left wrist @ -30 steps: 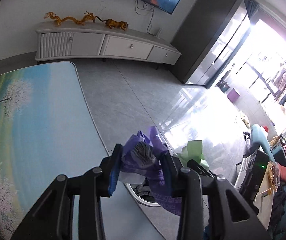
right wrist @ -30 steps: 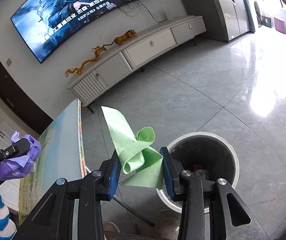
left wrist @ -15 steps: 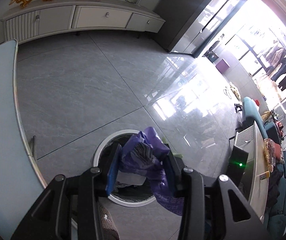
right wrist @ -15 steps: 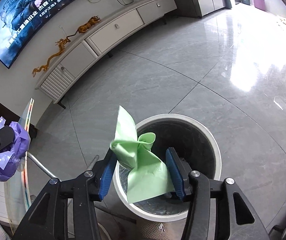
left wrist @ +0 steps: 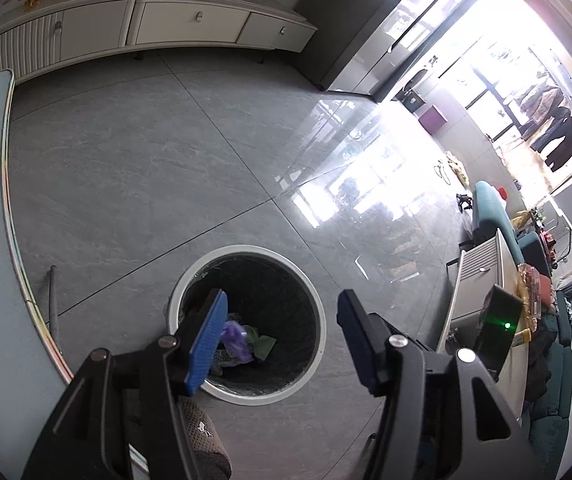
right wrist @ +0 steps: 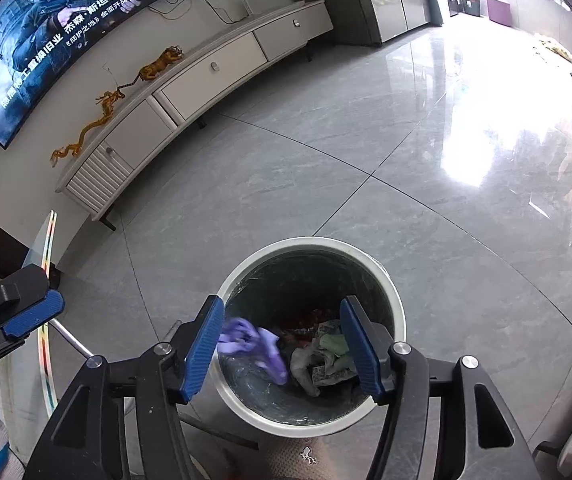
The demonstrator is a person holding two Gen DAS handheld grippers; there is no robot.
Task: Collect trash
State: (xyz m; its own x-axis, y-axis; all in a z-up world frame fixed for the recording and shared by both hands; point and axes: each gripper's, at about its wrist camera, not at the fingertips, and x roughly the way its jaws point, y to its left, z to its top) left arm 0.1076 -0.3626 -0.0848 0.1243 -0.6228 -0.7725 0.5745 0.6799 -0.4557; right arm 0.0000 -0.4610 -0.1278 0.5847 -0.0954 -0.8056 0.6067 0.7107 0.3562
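My left gripper (left wrist: 282, 340) and right gripper (right wrist: 280, 344) hover over white-rimmed bin (right wrist: 394, 300) on grey floor, fingers opening, nothing between. Purple wrapper (right wrist: 262, 344) at bin's 9 o'clock, green paper (right wrist: 336, 344) at 3.

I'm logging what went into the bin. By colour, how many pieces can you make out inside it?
Inside the bin:
Purple bag: 1
Green paper: 1
White wrapper: 1
Red scrap, partly hidden: 1
Total: 4 told apart; more may lie beneath.
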